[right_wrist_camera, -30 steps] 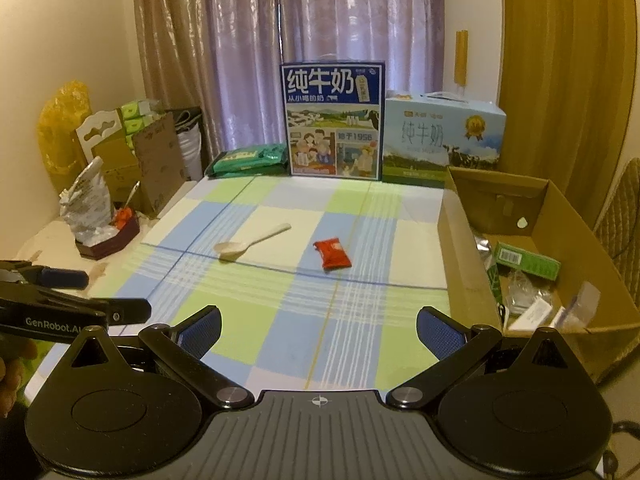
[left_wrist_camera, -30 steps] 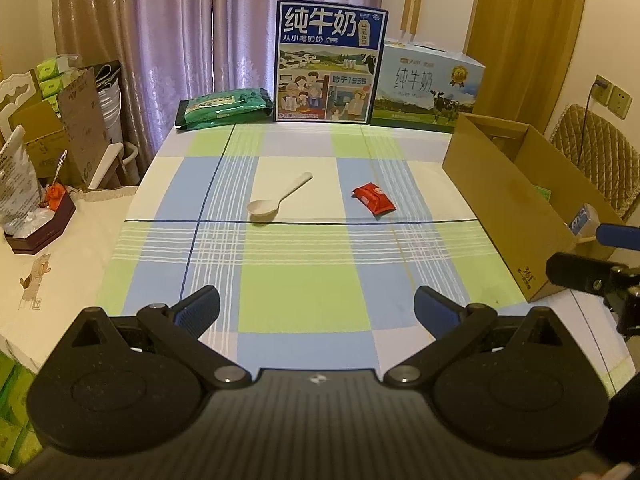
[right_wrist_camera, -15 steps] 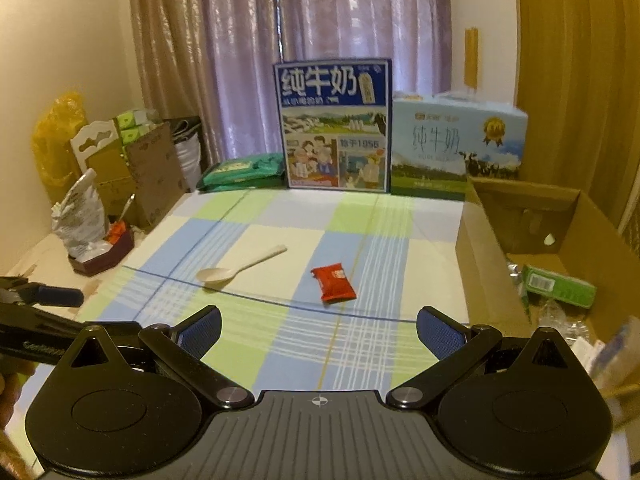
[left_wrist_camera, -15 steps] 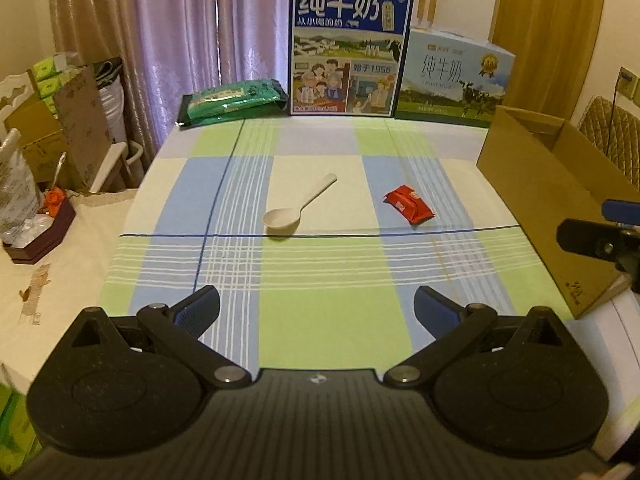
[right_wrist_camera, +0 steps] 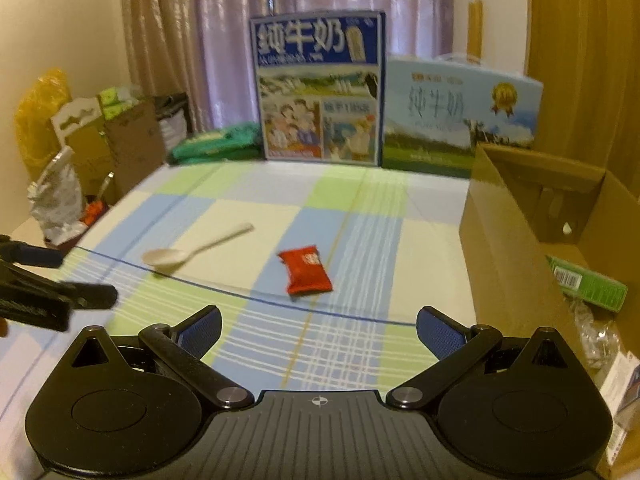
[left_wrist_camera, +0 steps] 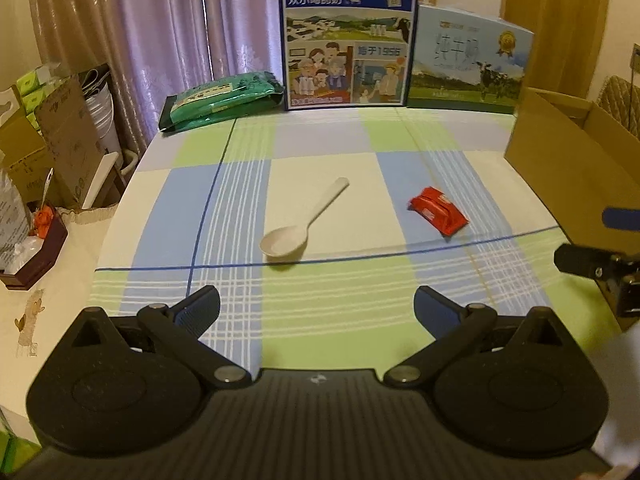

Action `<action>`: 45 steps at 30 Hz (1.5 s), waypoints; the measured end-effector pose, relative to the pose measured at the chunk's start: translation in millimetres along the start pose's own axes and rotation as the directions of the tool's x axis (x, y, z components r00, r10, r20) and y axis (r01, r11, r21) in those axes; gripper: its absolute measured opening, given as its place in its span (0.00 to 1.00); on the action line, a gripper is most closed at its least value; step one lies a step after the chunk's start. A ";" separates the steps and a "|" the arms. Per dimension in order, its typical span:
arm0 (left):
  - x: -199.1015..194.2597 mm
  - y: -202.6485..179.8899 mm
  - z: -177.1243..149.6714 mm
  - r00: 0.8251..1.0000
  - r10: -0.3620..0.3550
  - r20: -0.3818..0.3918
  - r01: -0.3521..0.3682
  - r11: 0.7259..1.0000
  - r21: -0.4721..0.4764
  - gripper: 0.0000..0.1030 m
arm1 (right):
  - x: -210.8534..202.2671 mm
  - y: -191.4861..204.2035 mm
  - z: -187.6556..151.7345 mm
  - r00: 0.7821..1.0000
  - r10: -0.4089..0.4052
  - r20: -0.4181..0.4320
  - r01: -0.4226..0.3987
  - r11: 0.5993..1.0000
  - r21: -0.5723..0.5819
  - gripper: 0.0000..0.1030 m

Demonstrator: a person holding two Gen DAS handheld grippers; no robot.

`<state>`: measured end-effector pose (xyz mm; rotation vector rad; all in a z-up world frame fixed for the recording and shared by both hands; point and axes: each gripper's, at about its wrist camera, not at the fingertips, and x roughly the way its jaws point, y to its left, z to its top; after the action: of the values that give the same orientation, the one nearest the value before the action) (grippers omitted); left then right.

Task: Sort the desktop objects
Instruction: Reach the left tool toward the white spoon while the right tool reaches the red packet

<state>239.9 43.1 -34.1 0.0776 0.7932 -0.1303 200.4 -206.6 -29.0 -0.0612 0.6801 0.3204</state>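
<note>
A cream plastic spoon (left_wrist_camera: 301,222) (right_wrist_camera: 192,251) lies on the checked tablecloth, bowl toward me. To its right rests a red snack packet (left_wrist_camera: 438,211) (right_wrist_camera: 307,268). My left gripper (left_wrist_camera: 316,306) hovers open and empty above the near part of the table, short of the spoon. My right gripper (right_wrist_camera: 318,326) is open and empty too, just short of the red packet. An open cardboard box (right_wrist_camera: 504,240) (left_wrist_camera: 568,160) stands at the table's right side, with a green carton (right_wrist_camera: 586,284) and plastic wrappers inside.
Two milk cartons (left_wrist_camera: 346,36) (right_wrist_camera: 460,116) stand along the far edge, with a green packet (left_wrist_camera: 222,98) to their left. Boxes and a bag (right_wrist_camera: 56,200) crowd a side table on the left. Each gripper shows at the edge of the other's view.
Both grippers have moved forward over the table; the spoon and red packet now look closer. Nothing was picked up, and both stay open.
</note>
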 end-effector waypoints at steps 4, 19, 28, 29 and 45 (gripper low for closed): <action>18.2 6.3 3.8 0.999 0.009 0.049 -0.011 0.999 0.046 0.98 | 17.9 -8.1 -0.5 1.000 -0.003 -0.011 0.003 1.000 0.024 0.98; 81.0 18.9 18.2 0.994 -0.059 0.093 0.035 0.970 0.242 0.87 | 81.9 -17.1 6.4 0.999 0.048 0.019 -0.048 0.999 -0.018 0.97; 113.1 29.1 23.2 0.997 -0.060 0.049 0.044 0.961 0.274 0.74 | 116.6 -11.6 4.9 0.995 0.094 0.011 -0.093 0.993 -0.076 0.86; 115.9 29.3 23.3 0.997 -0.060 0.047 0.045 0.961 0.272 0.74 | 119.9 -10.7 3.9 0.995 0.095 0.009 -0.094 0.992 -0.081 0.84; 128.3 35.7 17.1 0.995 -0.103 0.013 0.095 0.958 0.270 0.52 | 152.7 -8.4 4.3 0.995 0.102 0.007 -0.100 0.986 -0.133 0.59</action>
<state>346.2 65.1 -113.1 0.2936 0.7489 -0.3339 317.2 -172.5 -121.8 -0.1512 0.6485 0.4628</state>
